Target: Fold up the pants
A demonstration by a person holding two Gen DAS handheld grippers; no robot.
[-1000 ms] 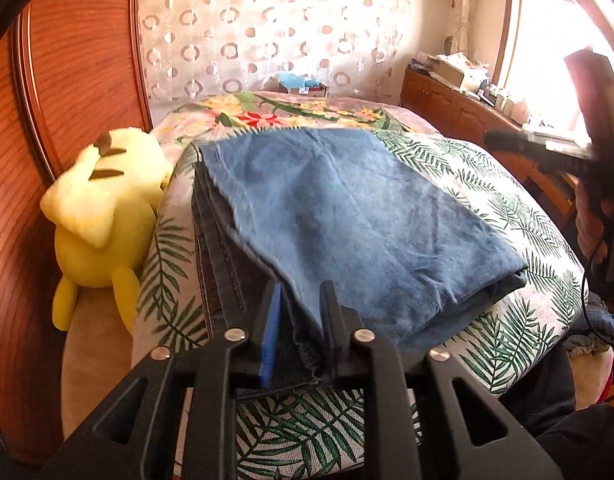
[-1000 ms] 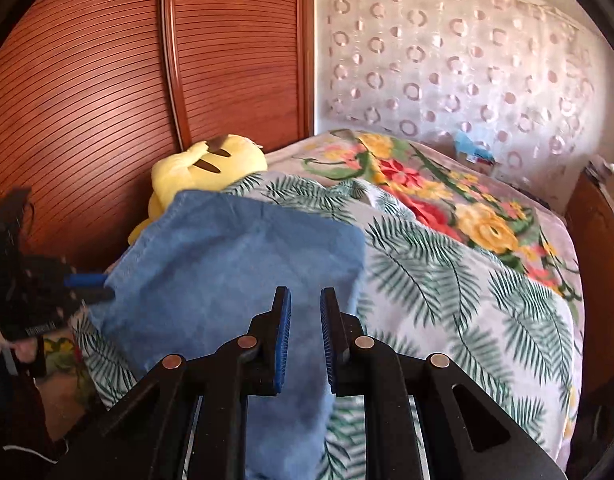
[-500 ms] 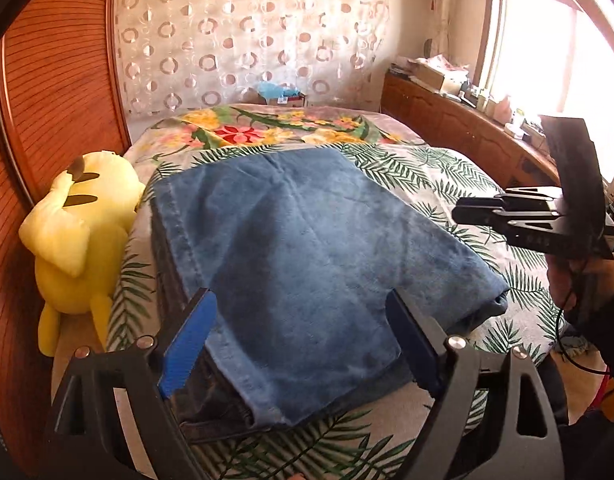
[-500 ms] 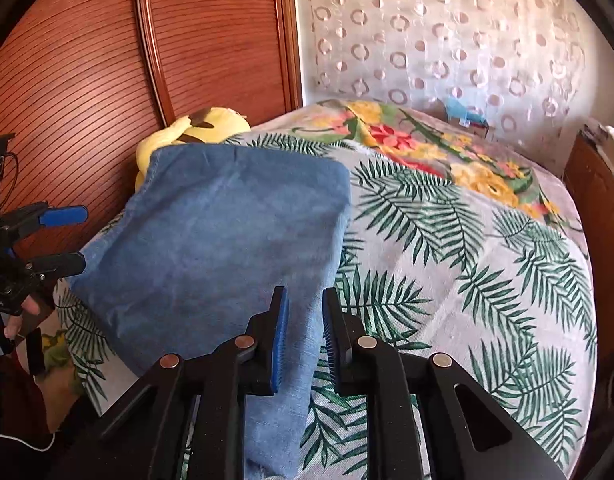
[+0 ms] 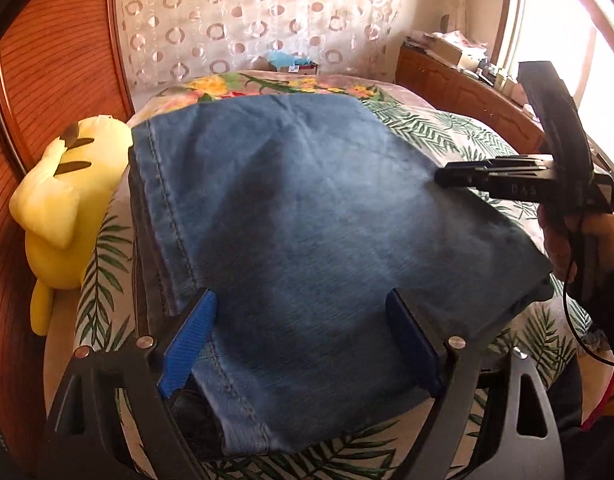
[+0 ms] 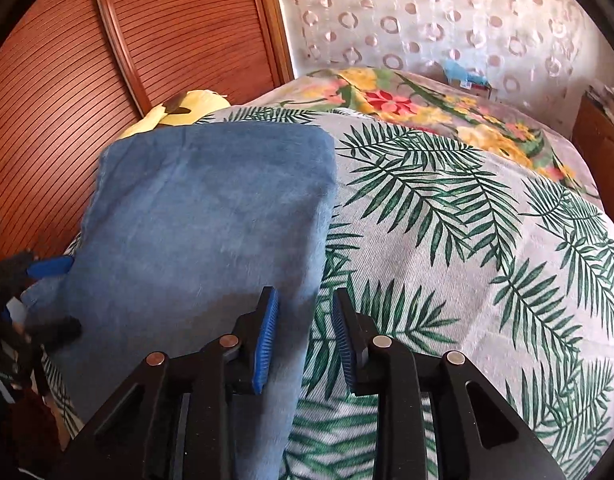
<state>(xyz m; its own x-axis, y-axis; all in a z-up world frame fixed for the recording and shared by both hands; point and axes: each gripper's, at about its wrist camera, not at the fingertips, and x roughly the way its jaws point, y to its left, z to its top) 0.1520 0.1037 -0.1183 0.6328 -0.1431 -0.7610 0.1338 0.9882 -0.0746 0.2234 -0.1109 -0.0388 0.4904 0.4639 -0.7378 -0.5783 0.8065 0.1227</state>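
The blue jeans [image 5: 307,232] lie folded into a thick rectangle on the bed, also in the right wrist view [image 6: 203,240]. My left gripper [image 5: 303,320] is wide open and empty, hovering over the near edge of the fold. My right gripper [image 6: 305,320] is partly open and empty, above the right edge of the jeans. It shows from the side in the left wrist view [image 5: 443,178], over the jeans' right part. The left gripper's blue pads [image 6: 51,266] show at the far left of the right wrist view.
A yellow plush toy [image 5: 67,208] sits left of the jeans against a slatted wooden wardrobe [image 6: 107,60]. The bedspread [image 6: 447,240] has palm-leaf and flower prints. A wooden dresser [image 5: 467,96] stands under the bright window on the right.
My left gripper opened, let go of the jeans' near edge and moved in over the fold. My right gripper opened slightly and moved to the jeans' right edge.
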